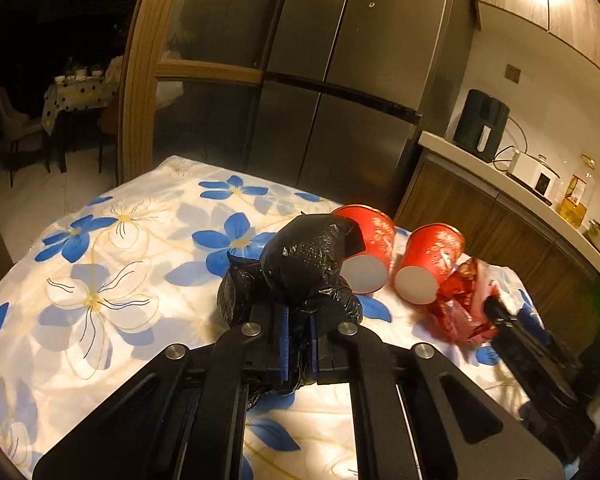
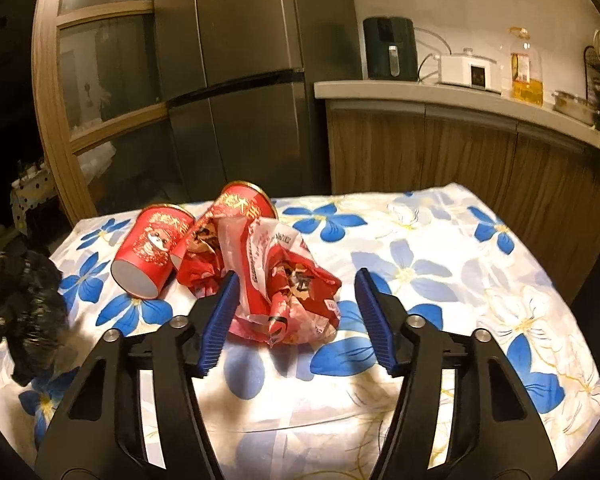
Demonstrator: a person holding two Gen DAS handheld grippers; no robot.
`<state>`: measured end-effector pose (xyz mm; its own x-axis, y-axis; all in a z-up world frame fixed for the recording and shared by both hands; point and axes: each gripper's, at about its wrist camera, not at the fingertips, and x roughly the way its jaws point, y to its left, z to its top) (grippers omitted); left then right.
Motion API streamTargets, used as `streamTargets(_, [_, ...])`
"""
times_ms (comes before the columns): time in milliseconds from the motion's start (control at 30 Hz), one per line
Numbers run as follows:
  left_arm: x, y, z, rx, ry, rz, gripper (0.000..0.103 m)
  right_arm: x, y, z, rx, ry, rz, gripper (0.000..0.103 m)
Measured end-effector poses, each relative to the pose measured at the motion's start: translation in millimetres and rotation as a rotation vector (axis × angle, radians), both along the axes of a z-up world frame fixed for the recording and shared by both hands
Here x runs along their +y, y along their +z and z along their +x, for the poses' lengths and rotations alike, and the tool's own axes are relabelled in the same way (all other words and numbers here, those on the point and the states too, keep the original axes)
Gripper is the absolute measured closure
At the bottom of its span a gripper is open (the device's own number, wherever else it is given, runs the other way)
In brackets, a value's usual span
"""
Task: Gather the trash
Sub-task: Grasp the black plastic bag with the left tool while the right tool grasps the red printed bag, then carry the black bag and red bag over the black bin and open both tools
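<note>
A crumpled black plastic bag (image 1: 304,264) lies on the flowered tablecloth (image 1: 112,264), and my left gripper (image 1: 298,320) is shut on its near end. Just right of it, two red paper cups (image 1: 370,248) (image 1: 428,268) lie on their sides with their bases toward me. In the right wrist view a crumpled red and white wrapper (image 2: 276,256) sits between the blue pads of my right gripper (image 2: 296,280). The left pad is at the wrapper's edge and the right pad stands clear of it, so this gripper is open. The cups (image 2: 152,256) (image 2: 244,204) lie behind the wrapper, and the black bag (image 2: 20,300) is at far left.
A steel fridge (image 2: 240,80) stands behind the table. The counter (image 2: 460,92) at right carries an air fryer (image 2: 390,48), a white cooker (image 2: 470,70) and an oil bottle (image 2: 526,68). A dotted dining table (image 1: 80,92) stands in the dark room at left.
</note>
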<state>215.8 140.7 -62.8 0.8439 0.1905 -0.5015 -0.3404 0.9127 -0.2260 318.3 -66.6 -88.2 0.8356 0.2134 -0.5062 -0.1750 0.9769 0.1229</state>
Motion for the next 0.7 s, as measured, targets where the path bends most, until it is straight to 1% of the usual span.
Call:
streamTargets(33, [0, 1, -1, -0.002, -0.001, 0.001, 0.096, 0, -2, 2, 0.011, 0.001, 0.0, 0.056])
streamTargets(67, [-1, 2, -2, -0.004, -0.001, 0.003, 0.096, 0, -3, 4, 0.022, 0.0, 0.001, 0.06])
streamTargets(133, [-3, 3, -3, -0.004, -0.005, 0.007, 0.096, -1, -5, 7, 0.043, 0.002, 0.007, 0.076])
streamTargets(200, [-3, 4, -4, -0.003, -0.008, 0.008, 0.096, -3, -7, 8, 0.06, 0.009, 0.014, 0.082])
streamTargets(233, [-3, 4, -4, -0.002, -0.009, 0.009, 0.096, -3, -8, 8, 0.061, 0.013, 0.017, 0.088])
streamTargets(400, [-8, 7, -6, -0.005, -0.02, 0.017, 0.096, -8, -4, 0, 0.049, 0.021, 0.016, 0.093])
streamTargets(700, [-39, 22, -12, -0.038, -0.077, 0.04, 0.096, -45, 24, -39, -0.03, 0.001, 0.064, 0.093])
